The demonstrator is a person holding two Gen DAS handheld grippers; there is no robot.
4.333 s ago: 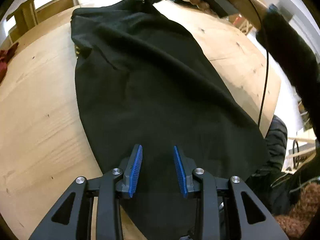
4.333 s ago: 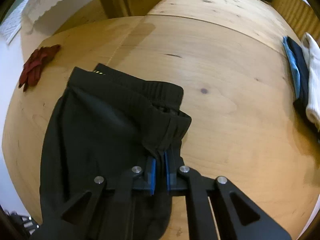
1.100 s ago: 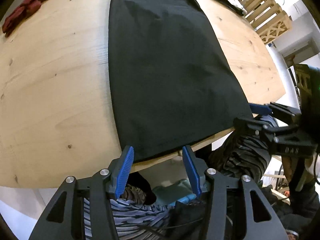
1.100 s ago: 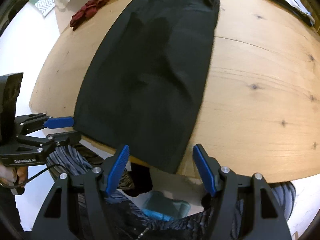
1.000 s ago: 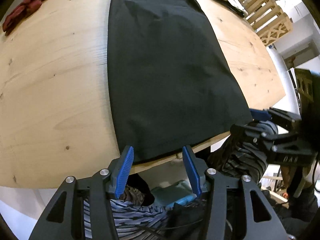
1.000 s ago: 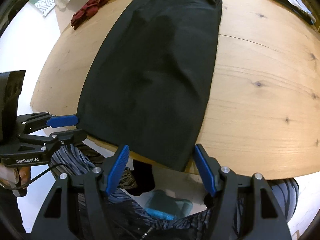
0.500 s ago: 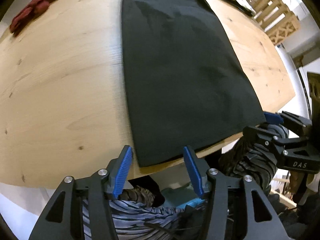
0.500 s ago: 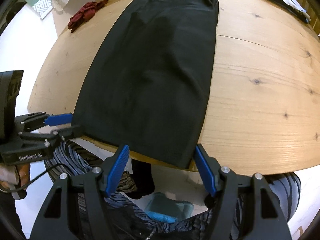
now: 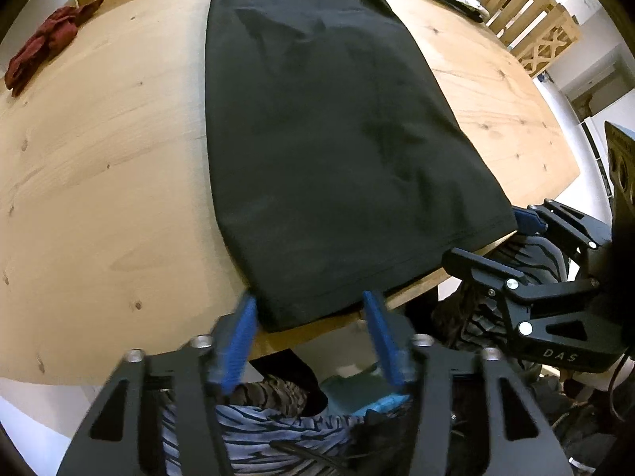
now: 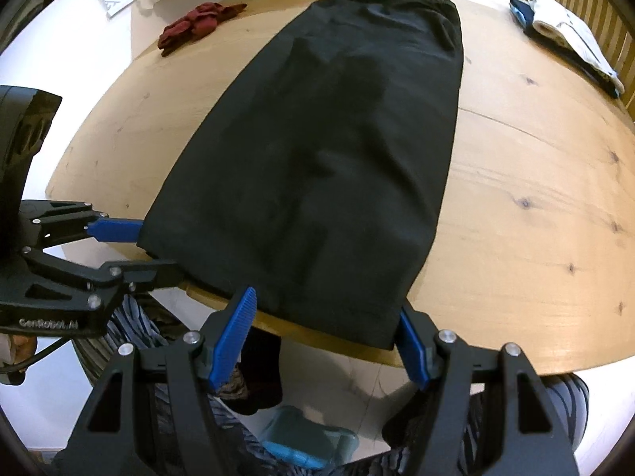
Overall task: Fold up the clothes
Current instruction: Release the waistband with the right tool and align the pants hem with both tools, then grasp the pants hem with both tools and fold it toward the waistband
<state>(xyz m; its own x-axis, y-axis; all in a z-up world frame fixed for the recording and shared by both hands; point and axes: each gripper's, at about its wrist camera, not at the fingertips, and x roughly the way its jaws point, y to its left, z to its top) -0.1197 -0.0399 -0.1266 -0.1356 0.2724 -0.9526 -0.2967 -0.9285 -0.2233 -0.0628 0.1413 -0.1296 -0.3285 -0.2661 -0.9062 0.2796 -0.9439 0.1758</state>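
A long black garment (image 9: pixel 317 131) lies flat on the wooden table (image 9: pixel 99 166), waistband at the far end and hem at the near edge; it also shows in the right wrist view (image 10: pixel 329 150). My left gripper (image 9: pixel 309 329) is open, its blue pads on either side of the hem's left corner, not closed on it. My right gripper (image 10: pixel 325 325) is open, straddling the hem's right corner. Each gripper shows in the other's view, the right one (image 9: pixel 500 238) and the left one (image 10: pixel 131 246).
A crumpled dark red cloth (image 9: pixel 39 45) lies at the far left of the table. Folded white and blue clothes (image 10: pixel 571 35) lie at the far right. Wooden slatted chairs (image 9: pixel 532 27) stand beyond the right edge. The person's striped trousers (image 9: pixel 270 424) are below the table edge.
Both grippers have moved forward to the hem at the near table edge and stay open. The garment lies flat as before; earlier the right gripper held its waistband.
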